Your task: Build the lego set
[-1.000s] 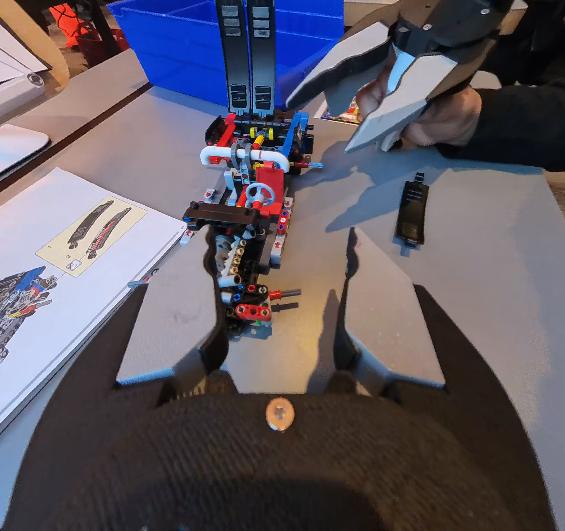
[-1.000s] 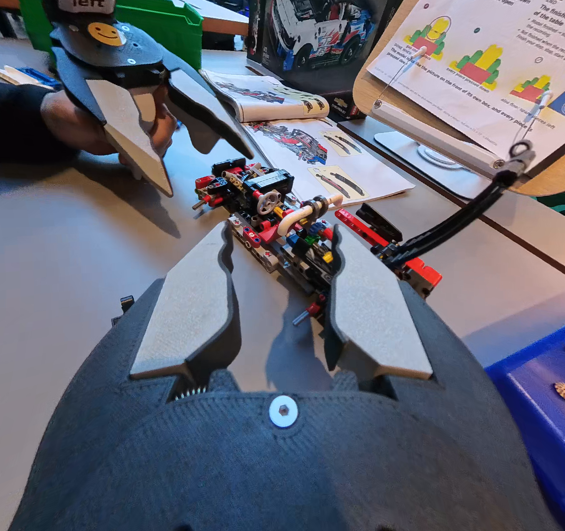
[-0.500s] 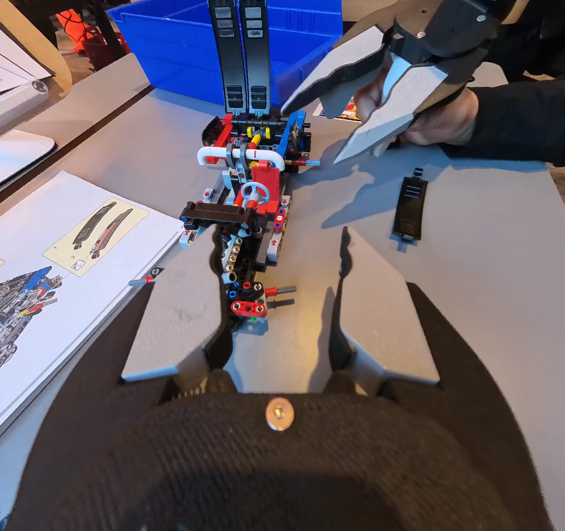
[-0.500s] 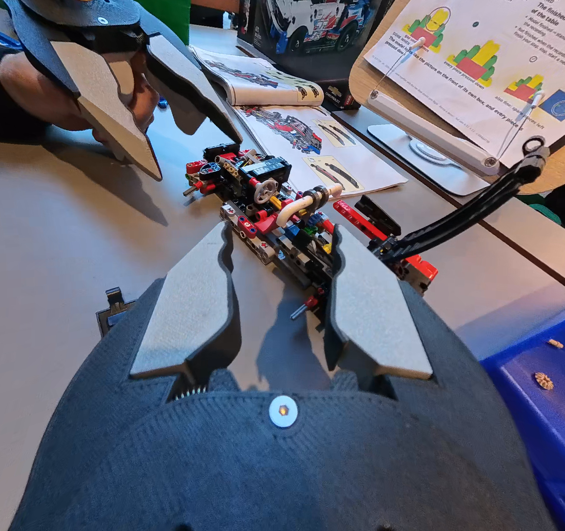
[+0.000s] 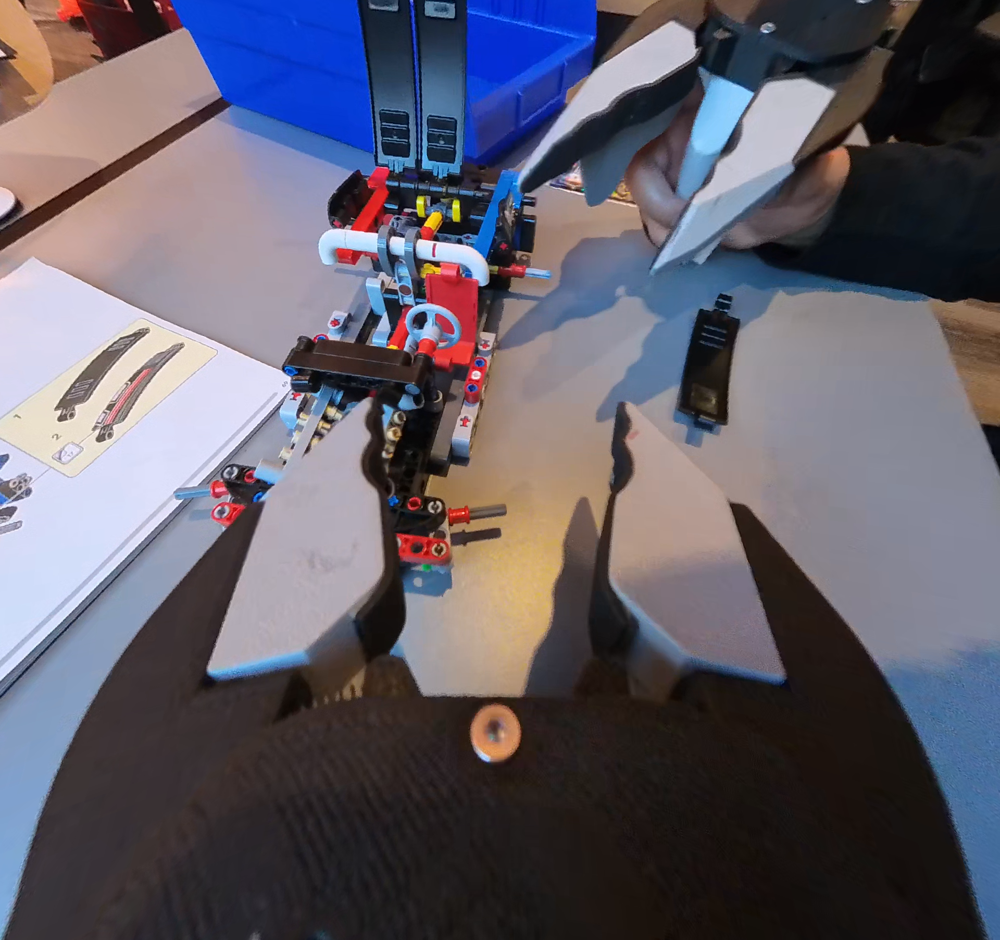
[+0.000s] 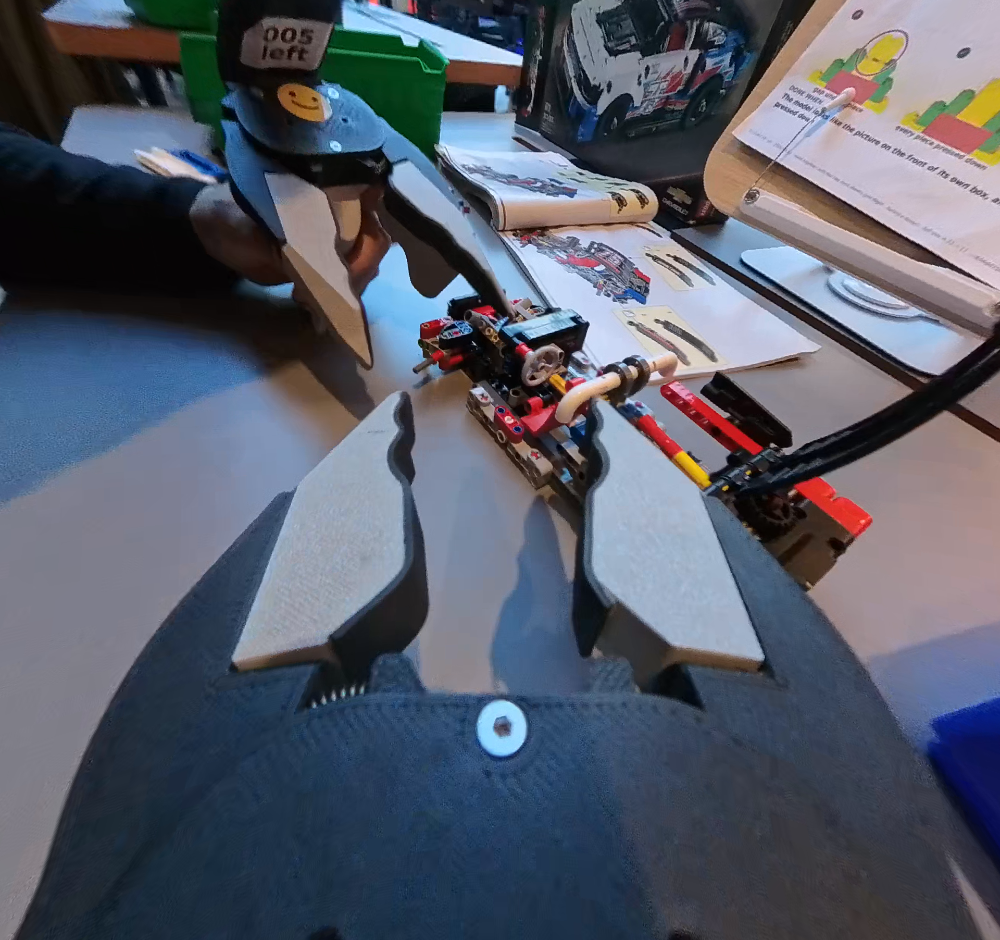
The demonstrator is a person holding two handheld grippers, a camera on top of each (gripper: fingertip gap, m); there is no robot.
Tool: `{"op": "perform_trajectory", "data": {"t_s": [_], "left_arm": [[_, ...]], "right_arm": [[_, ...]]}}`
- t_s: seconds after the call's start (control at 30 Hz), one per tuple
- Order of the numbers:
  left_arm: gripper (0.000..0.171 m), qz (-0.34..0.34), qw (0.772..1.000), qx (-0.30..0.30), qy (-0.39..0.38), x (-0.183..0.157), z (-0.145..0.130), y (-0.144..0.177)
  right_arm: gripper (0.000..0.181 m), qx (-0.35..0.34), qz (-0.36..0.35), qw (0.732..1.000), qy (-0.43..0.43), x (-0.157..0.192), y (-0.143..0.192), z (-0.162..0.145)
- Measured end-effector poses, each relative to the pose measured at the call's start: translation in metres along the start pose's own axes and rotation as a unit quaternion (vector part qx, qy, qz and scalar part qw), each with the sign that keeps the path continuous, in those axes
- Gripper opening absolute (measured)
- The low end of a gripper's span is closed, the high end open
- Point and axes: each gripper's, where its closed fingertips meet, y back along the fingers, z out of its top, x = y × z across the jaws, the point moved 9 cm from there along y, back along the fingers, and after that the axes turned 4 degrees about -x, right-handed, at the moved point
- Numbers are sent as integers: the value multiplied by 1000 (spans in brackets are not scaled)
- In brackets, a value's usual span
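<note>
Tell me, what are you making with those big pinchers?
A person is building a toy car with a pair of tongs in each hand. Both the left tongs and the right tongs are open and empty, close to the car. A loose black piece lies on the table, and the instruction booklet is open beside the car.

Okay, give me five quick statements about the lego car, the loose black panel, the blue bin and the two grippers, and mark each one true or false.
1. The left gripper is open and holds nothing. True.
2. The loose black panel is attached to the lego car. False: it lies apart on the table.
3. The blue bin stands behind the car in the left wrist view. True.
4. The right gripper is shut on the steering wheel. False: it is open and empty.
5. Two long black panels stand upright at the car's far end. True.
</note>
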Motion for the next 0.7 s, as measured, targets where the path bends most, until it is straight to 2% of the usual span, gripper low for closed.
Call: {"op": "perform_trajectory", "data": {"t_s": [0.13,0.3,0.5,0.63,0.7], "left_arm": [[65,-7,999,4,-45,-3,-1,0],[69,-6,1000,-5,-13,4,0,0],[64,-12,999,-14,-43,-7,4,-6],[78,62,995,-40,-67,-8,9,-1],[77,95,992,-63,-58,-18,9,11]], "right_arm": [[64,-13,46,998,-48,-3,-10,2],[64,-6,37,998,-43,-3,-11,1],[61,-39,23,999,29,17,-3,19],[57,-13,6,999,50,20,-5,6],[58,-5,-16,998,55,15,-6,2]]}}
